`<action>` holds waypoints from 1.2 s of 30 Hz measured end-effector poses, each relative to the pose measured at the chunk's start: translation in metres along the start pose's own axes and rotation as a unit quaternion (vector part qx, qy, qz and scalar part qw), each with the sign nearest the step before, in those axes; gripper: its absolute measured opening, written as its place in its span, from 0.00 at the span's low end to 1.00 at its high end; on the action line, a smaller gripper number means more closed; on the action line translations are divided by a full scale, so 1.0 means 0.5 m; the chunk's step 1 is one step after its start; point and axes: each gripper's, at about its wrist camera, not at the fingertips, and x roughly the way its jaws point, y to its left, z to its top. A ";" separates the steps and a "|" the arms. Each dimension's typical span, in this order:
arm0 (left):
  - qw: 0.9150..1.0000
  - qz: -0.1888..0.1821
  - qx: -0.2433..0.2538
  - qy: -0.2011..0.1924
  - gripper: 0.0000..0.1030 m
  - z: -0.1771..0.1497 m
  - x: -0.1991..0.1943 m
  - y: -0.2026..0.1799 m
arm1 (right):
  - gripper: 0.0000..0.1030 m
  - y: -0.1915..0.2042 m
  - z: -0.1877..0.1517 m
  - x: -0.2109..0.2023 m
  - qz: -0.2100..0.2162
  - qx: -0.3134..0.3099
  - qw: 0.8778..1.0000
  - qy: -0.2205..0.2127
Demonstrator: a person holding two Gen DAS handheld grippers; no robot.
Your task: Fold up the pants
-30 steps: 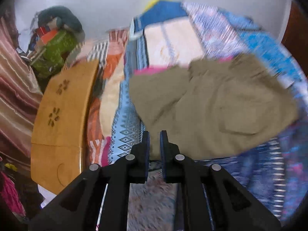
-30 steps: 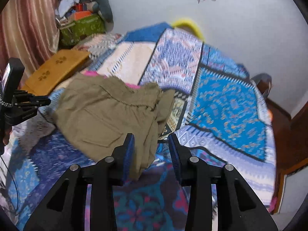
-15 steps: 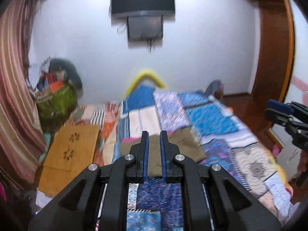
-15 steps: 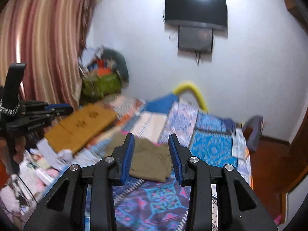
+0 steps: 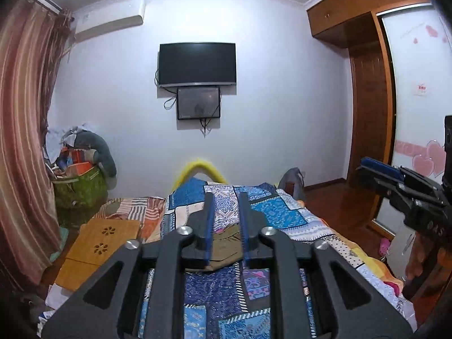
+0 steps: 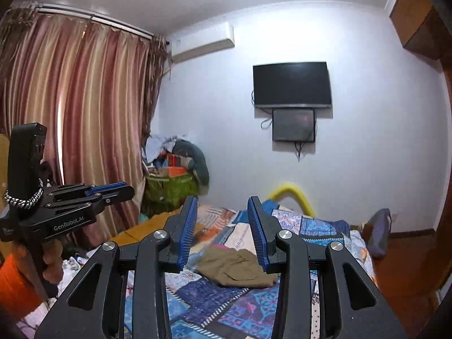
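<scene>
Both grippers risen off pants [image 6: 234, 268], now level, jaws opening, empty.

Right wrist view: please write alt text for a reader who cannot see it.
The right gripper, its blue-padded jaws opening with nothing between them, is held above a bed where olive pants lie in a folded bundle on the patchwork quilt. The left gripper is at the left edge, also empty; behind are striped curtains and a wall-mounted television.
</scene>
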 end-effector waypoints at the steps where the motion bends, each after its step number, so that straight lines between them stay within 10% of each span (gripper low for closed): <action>1: 1.000 -0.002 -0.002 -0.005 0.35 -0.005 -0.013 -0.004 | 0.45 0.005 -0.005 -0.006 0.000 0.003 1.000 -0.005; 4: 1.000 -0.002 -0.009 -0.016 0.63 -0.018 -0.033 -0.009 | 0.51 0.015 -0.013 -0.020 -0.004 0.012 1.000 -0.011; 16: 0.999 0.015 -0.020 -0.036 0.96 -0.051 -0.086 -0.012 | 0.94 0.046 -0.013 -0.047 -0.053 -0.001 0.998 -0.031; 36: 0.999 0.018 -0.027 -0.026 1.00 -0.072 -0.085 0.002 | 1.00 0.053 -0.047 -0.066 -0.060 0.008 0.998 -0.020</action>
